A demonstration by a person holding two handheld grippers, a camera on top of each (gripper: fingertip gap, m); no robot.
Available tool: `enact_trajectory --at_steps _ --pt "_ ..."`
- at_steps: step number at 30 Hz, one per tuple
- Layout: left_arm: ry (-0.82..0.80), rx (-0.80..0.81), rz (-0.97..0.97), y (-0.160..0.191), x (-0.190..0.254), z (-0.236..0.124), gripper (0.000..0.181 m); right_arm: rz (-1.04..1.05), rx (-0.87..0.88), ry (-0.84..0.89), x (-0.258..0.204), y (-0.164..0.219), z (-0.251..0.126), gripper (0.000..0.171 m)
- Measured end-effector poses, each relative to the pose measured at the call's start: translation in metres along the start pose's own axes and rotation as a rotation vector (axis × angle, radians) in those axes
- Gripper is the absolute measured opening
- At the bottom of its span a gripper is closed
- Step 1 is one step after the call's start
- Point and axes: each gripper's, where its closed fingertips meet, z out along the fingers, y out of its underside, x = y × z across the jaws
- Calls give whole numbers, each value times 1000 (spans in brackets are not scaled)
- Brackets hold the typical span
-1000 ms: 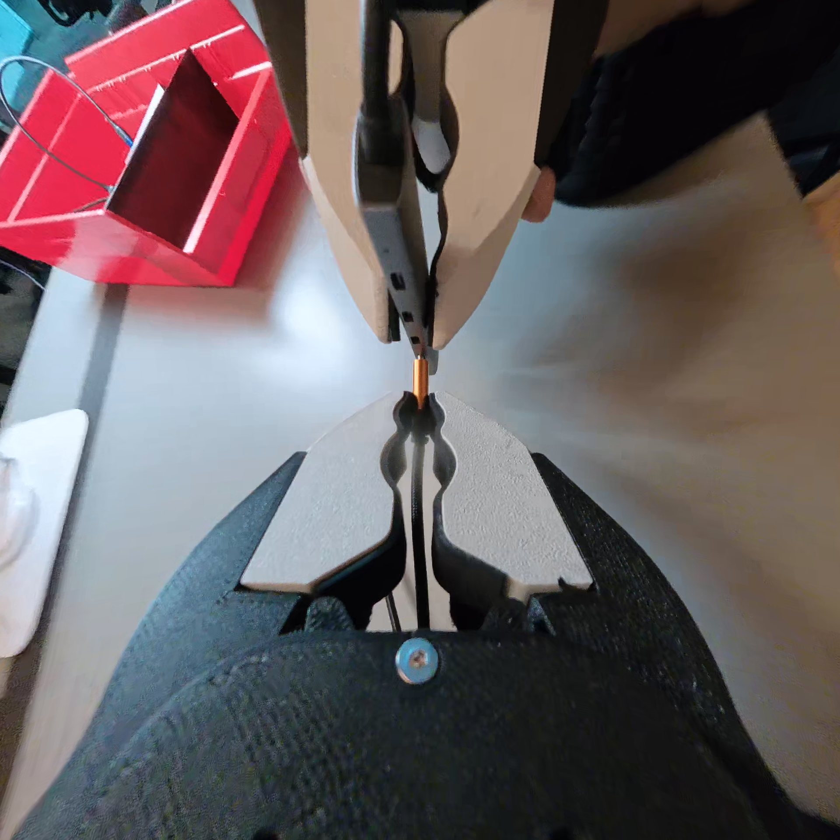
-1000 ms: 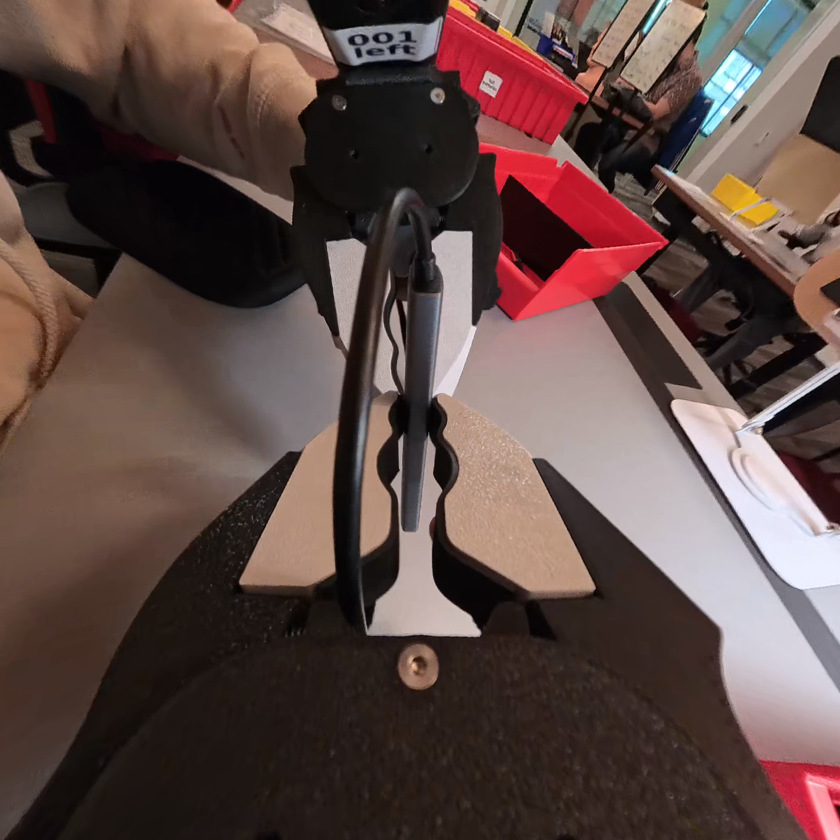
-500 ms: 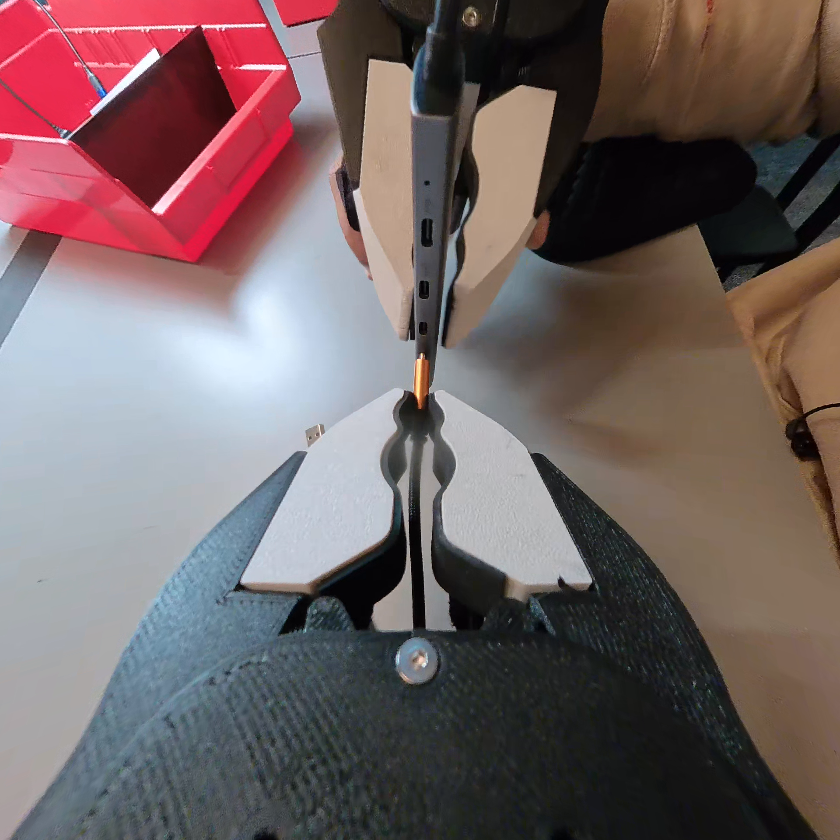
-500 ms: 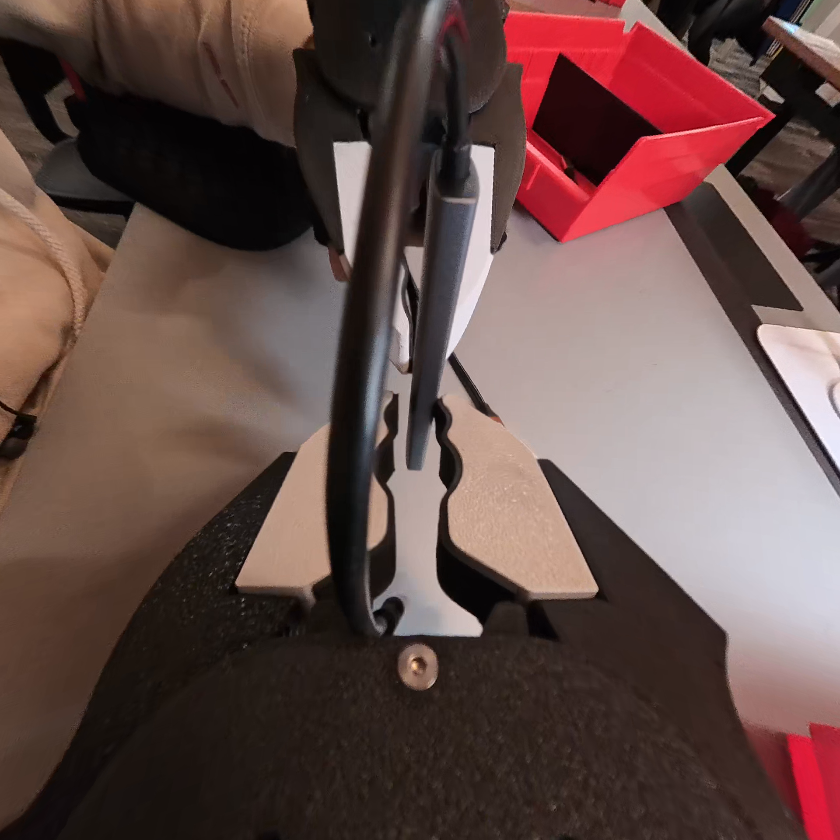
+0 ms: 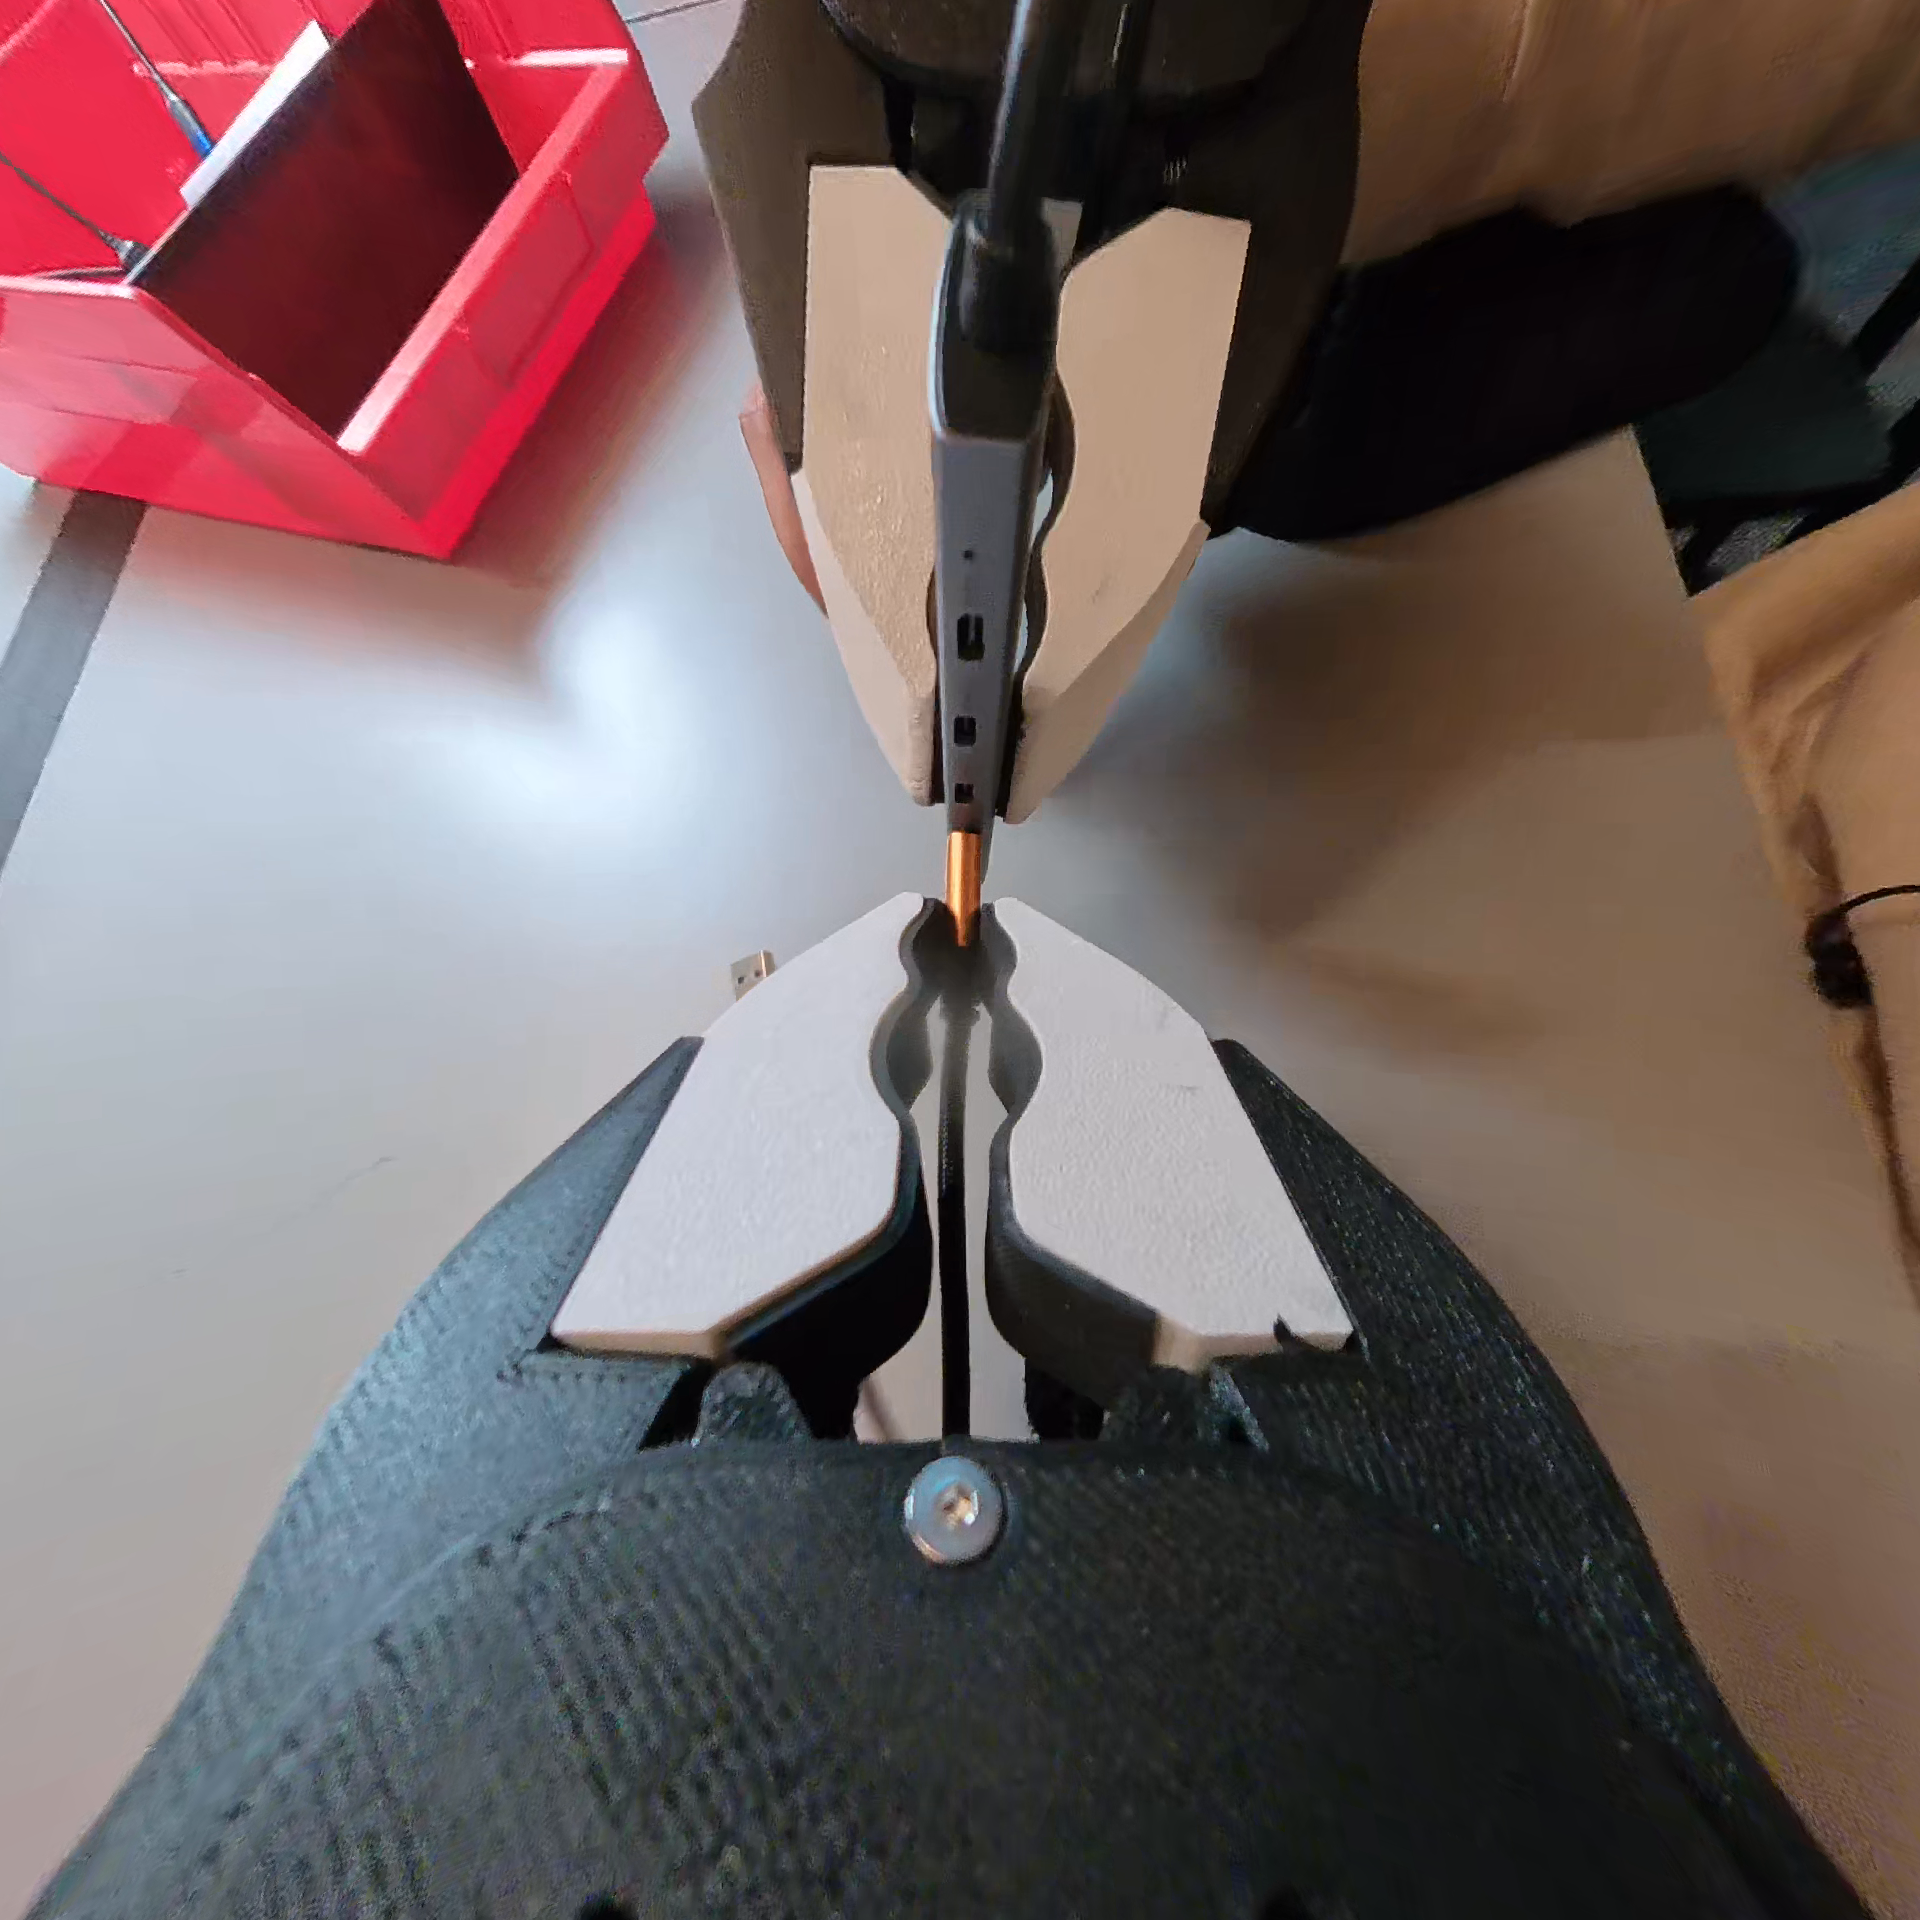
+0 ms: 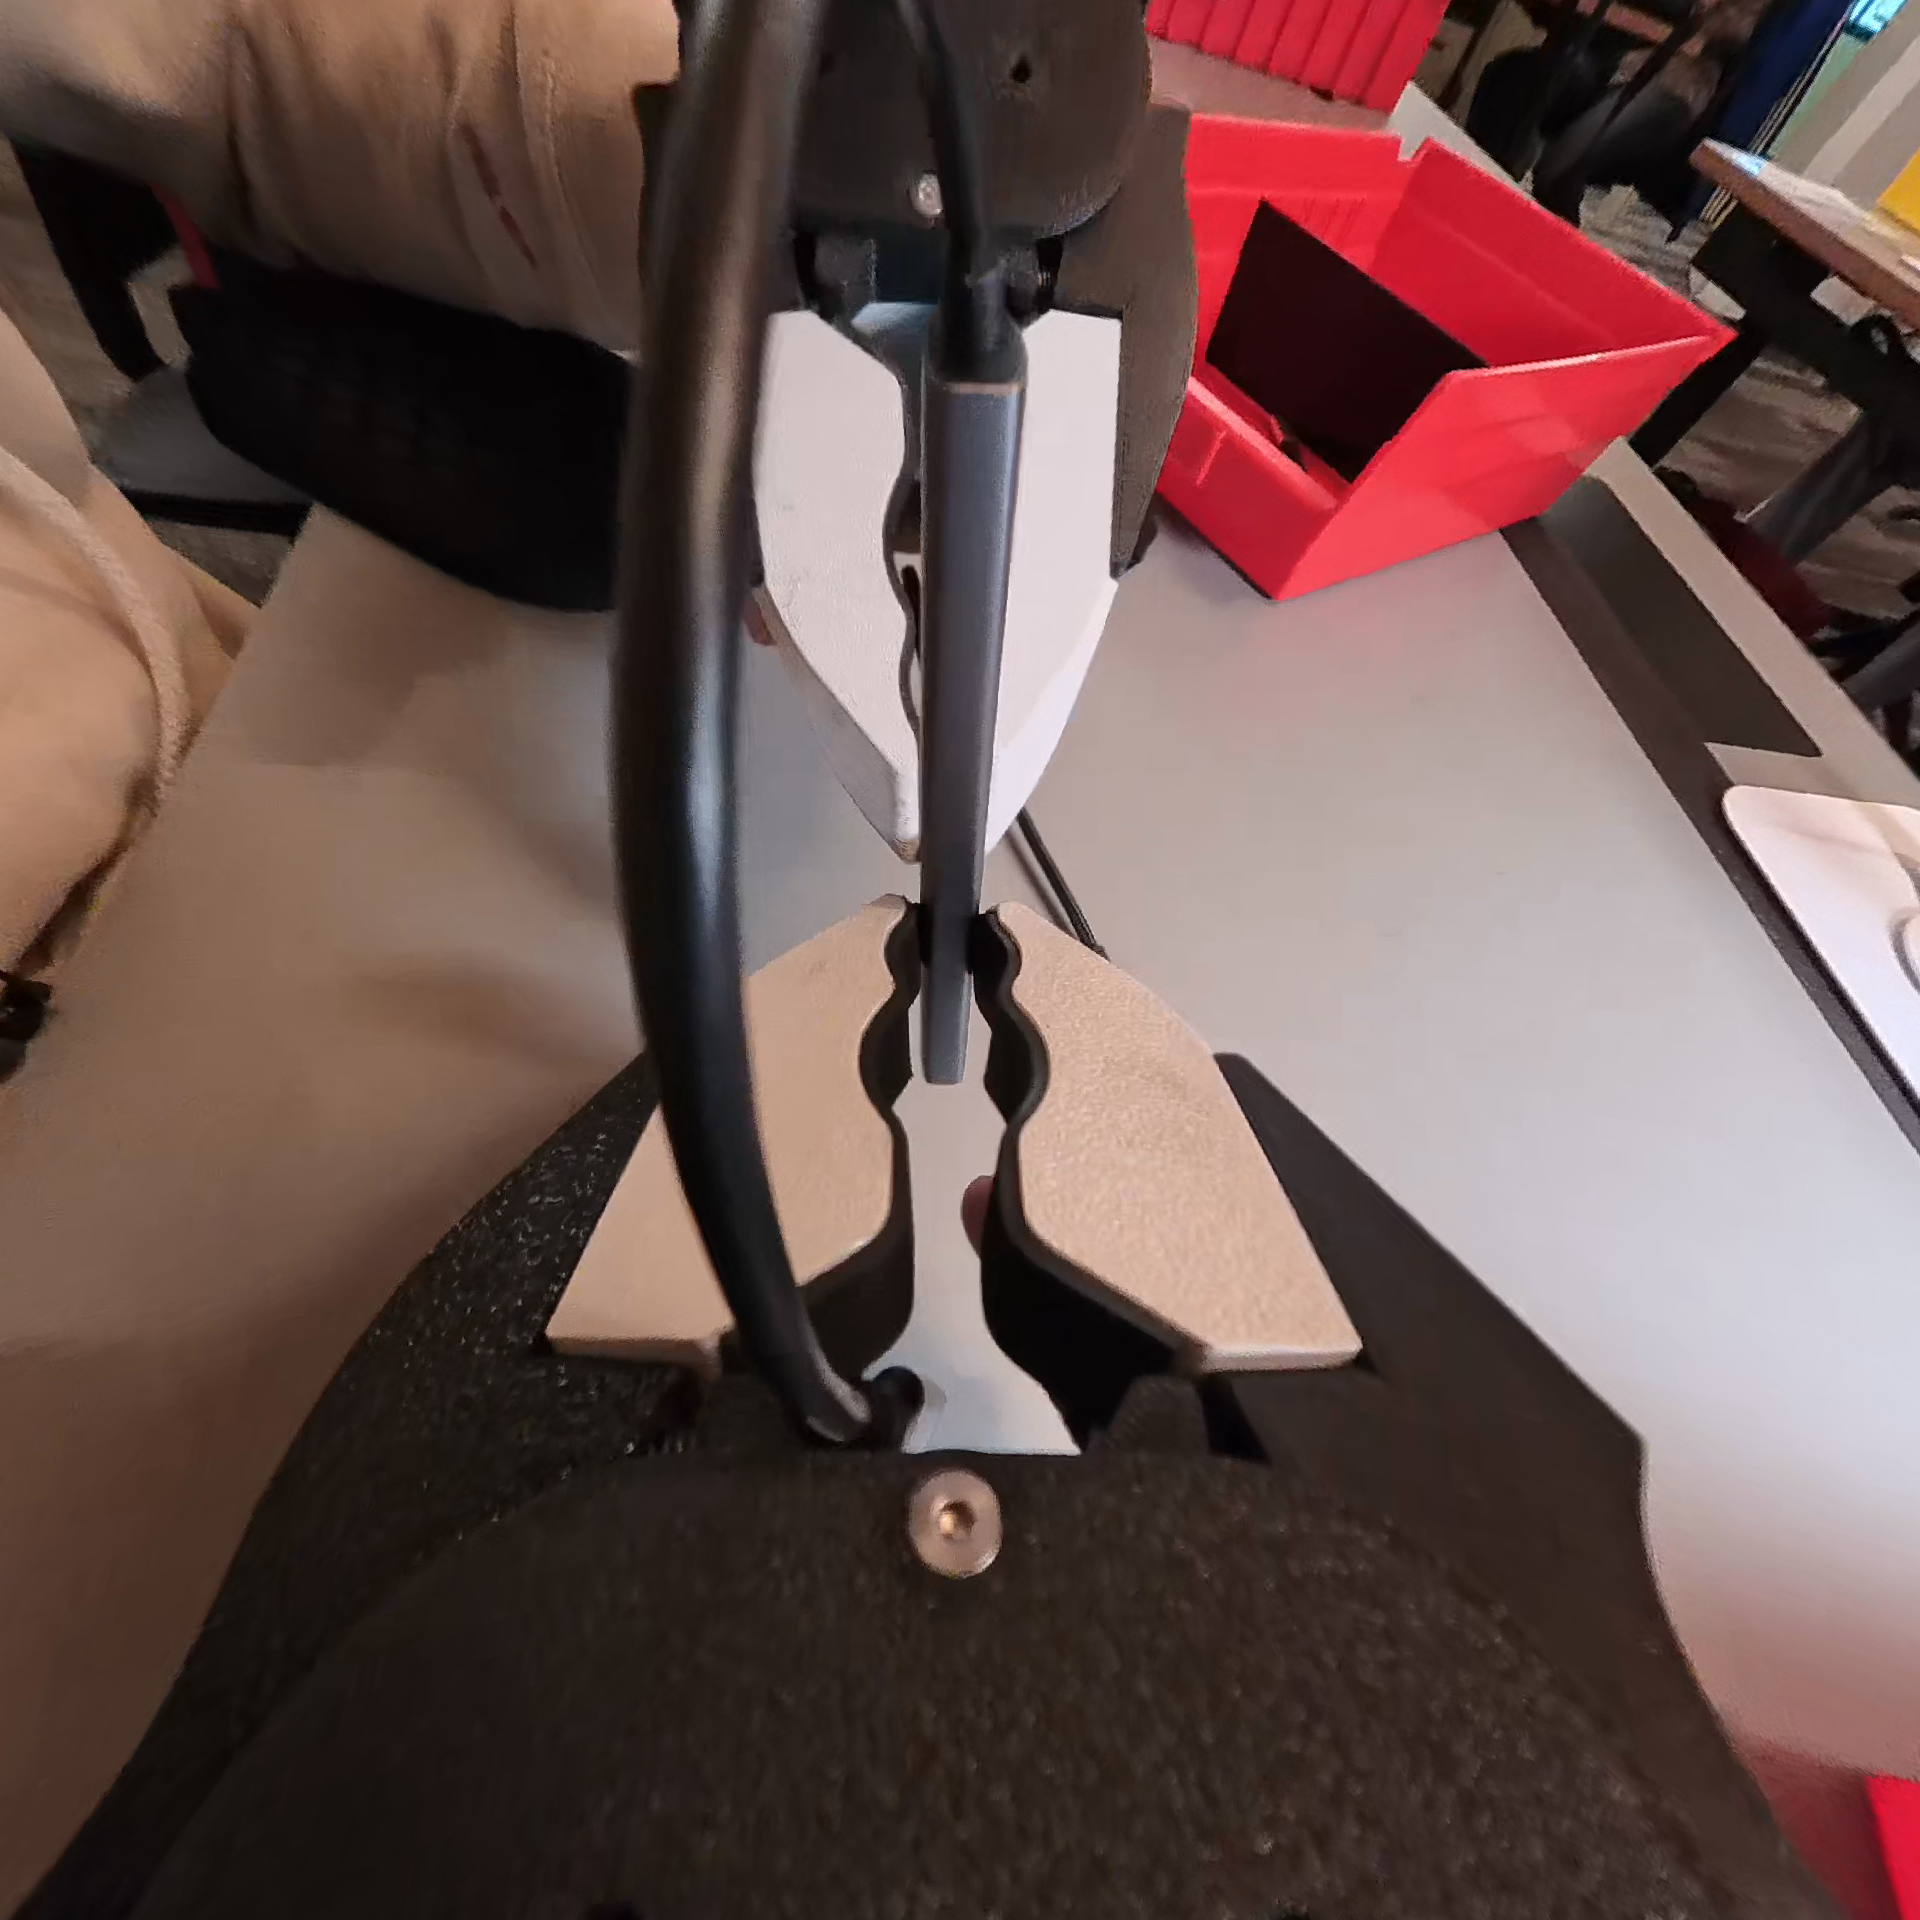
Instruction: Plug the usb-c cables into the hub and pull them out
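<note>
In the left wrist view, the left tool [image 5: 961, 914] pinches the orange USB-C plug [image 5: 962, 878] at its tips, the plug's nose touching the end port of the grey hub [image 5: 977, 582]; push straight along the plug's axis, without twisting. In the right wrist view, the right tool [image 6: 948, 951] clamps the hub above the counter [image 6: 1351, 831]; brace it steady.

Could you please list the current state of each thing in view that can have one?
Left gripper: shut on the orange plug.
Right gripper: shut on the hub.
Orange plug: tip at the hub's end port; seating unclear.
Hub: held off the table, its own black cable attached, two side ports empty.
Red bin: open-topped, on the table.
</note>
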Motion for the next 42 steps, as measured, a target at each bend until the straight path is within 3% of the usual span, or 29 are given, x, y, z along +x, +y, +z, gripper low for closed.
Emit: enact_trajectory --at_steps 1,15,16,17,19,23,26,30,35,42 --pt "8 4 -12 0 0 -1 5 2 8 1 0 -1 1 9" --pt "37 111 -60 -10 1 -7 7 -43 88 46 0 -18 -2 10" --pt "34 130 -65 -12 0 -9 11 -57 85 49 -1 -19 -4 10" --pt "21 149 -81 -14 -3 -14 28 -65 81 54 0 -20 -6 10" --pt "-34 208 -118 -21 -21 -35 37 -49 98 75 5 -23 -13 10" --pt "-242 305 -222 -13 -83 -109 36 25 180 150 28 -30 -38 10" --pt "-435 172 -279 36 -142 -165 36 85 259 204 45 -37 -58 10" --pt "-539 -240 -306 135 -201 -205 36 120 308 248 57 -39 -69 10" --pt "-427 -665 -257 229 -222 -197 34 113 318 293 61 -38 -72 10" --pt "-260 -865 -234 272 -234 -180 36 141 325 288 64 -32 -77 10"
